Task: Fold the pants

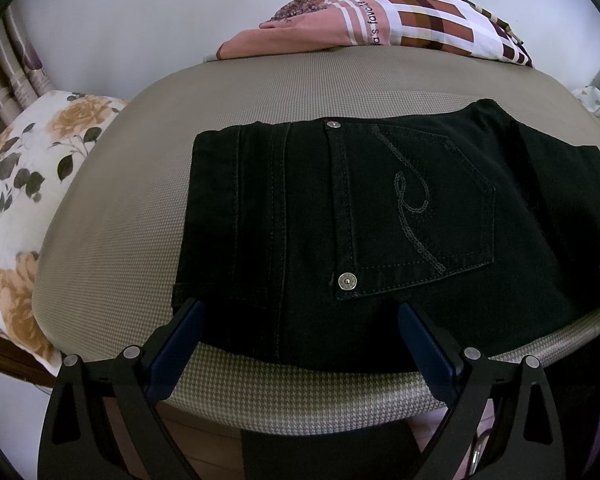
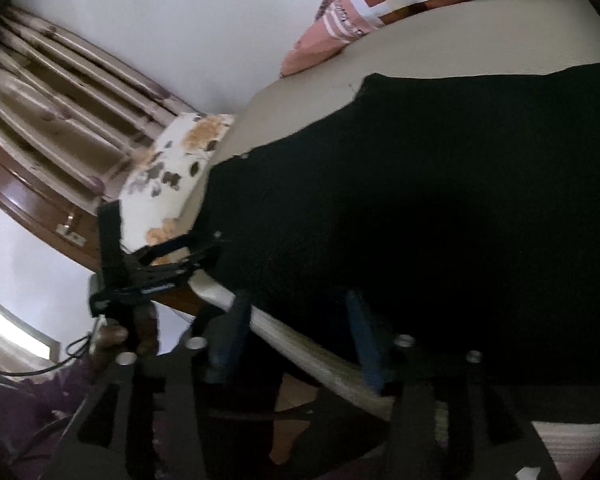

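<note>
Black pants (image 1: 380, 216) lie folded on the beige mattress (image 1: 260, 92), back pocket (image 1: 420, 208) and two metal rivets facing up. My left gripper (image 1: 298, 310) hovers at their near edge. It is open wide, and its blue pads (image 1: 180, 344) straddle the cloth without pressing it. The right wrist view is blurred, and the pants (image 2: 440, 200) fill its right side as a dark mass. My right gripper (image 2: 298, 304) is open at the near edge of the pants with nothing pinched. To its left, a hand (image 2: 112, 336) holds the left gripper (image 2: 212, 246) at the mattress corner.
A floral pillow (image 1: 28, 184) lies at the left end of the mattress. A pink checked blanket (image 1: 380, 16) is bunched at the back by the white wall. Striped curtains (image 2: 60, 88) and a wooden bed frame (image 2: 40, 208) are on the left.
</note>
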